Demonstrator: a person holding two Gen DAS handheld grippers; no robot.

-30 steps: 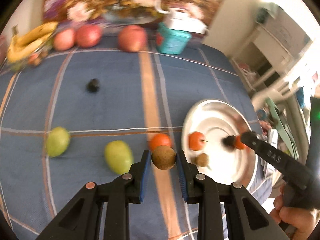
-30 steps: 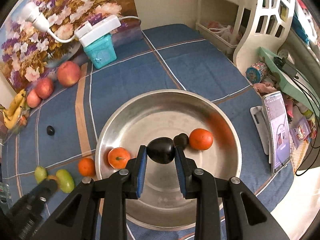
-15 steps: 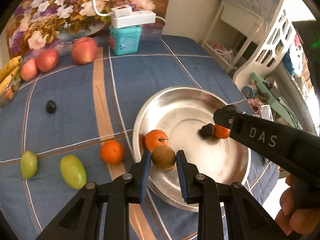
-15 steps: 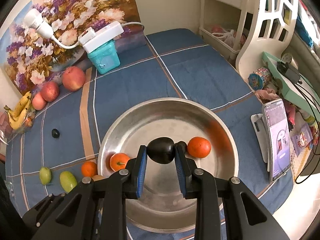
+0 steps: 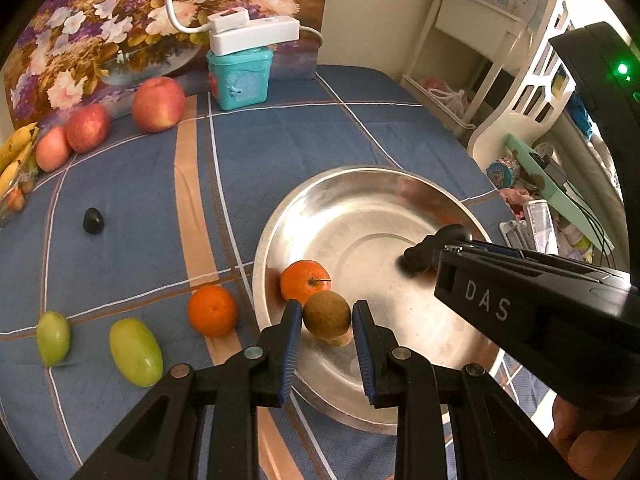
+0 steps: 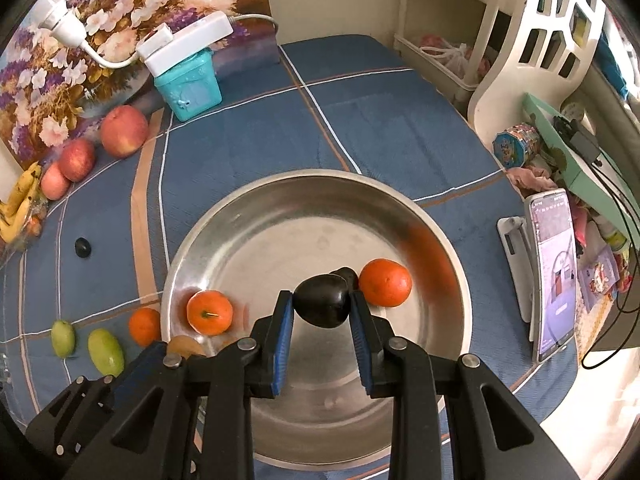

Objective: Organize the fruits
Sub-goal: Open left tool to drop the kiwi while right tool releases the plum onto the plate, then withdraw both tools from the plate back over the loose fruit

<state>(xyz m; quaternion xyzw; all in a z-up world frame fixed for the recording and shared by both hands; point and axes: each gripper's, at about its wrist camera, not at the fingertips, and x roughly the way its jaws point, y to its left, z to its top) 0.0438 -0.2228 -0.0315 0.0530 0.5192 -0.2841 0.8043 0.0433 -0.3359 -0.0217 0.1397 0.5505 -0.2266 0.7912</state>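
Observation:
A steel bowl (image 5: 360,184) (image 6: 280,200) sits on the blue cloth. My left gripper (image 5: 326,316) is shut on a brown kiwi (image 5: 326,314) over the bowl's near-left rim. My right gripper (image 6: 322,304) is shut on a dark plum (image 6: 320,300) over the bowl's middle. The bowl holds two oranges (image 6: 210,312) (image 6: 385,282) and a small dark fruit (image 6: 350,274) behind the plum. On the cloth lie an orange (image 5: 213,310), two green fruits (image 5: 135,351) (image 5: 53,337) and a small dark fruit (image 5: 93,221).
Three apples (image 5: 158,98) and bananas (image 5: 12,156) line the far left edge. A teal box (image 5: 240,78) with a white power strip stands at the back. A phone on a stand (image 6: 550,280) and a white chair (image 6: 532,60) are to the right.
My left gripper has carried the kiwi rightward, from over the cloth to over the bowl's rim. My right gripper holds the plum about where it was.

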